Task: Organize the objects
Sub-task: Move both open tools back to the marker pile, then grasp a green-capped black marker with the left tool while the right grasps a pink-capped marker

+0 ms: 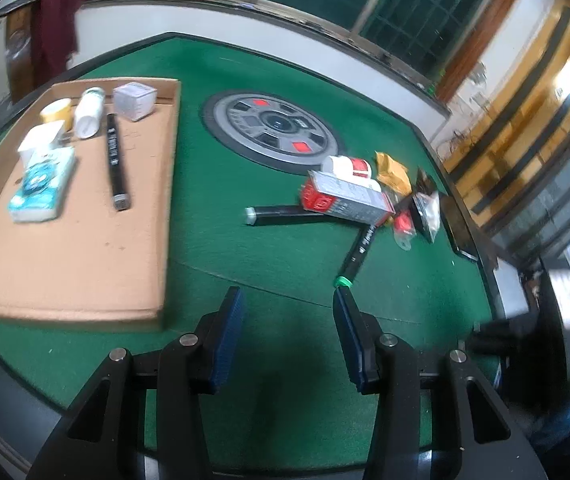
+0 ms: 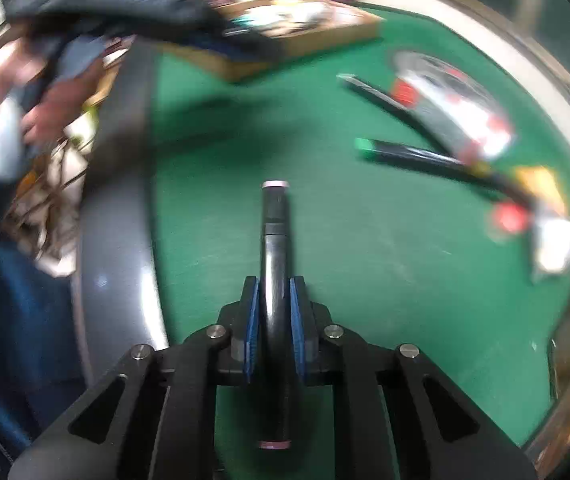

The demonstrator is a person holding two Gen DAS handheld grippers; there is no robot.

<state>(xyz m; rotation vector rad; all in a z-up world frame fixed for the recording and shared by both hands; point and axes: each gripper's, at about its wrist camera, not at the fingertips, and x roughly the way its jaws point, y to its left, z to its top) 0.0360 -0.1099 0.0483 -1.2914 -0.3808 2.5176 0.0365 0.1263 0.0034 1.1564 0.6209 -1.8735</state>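
One marker (image 2: 275, 264) is clamped in the right gripper (image 2: 275, 312), pads tight on its barrel, long axis running straight out along the fingers, pinkish caps at both ends. It hangs over the green tabletop (image 2: 365, 280); the cardboard tray (image 2: 325, 34) lies ahead, up and slightly right in that view. Left gripper (image 1: 289, 300) hovers part open and empty, with a green-capped marker (image 1: 359, 252) just beyond its right finger, angled away. Any print is too blurred to read.
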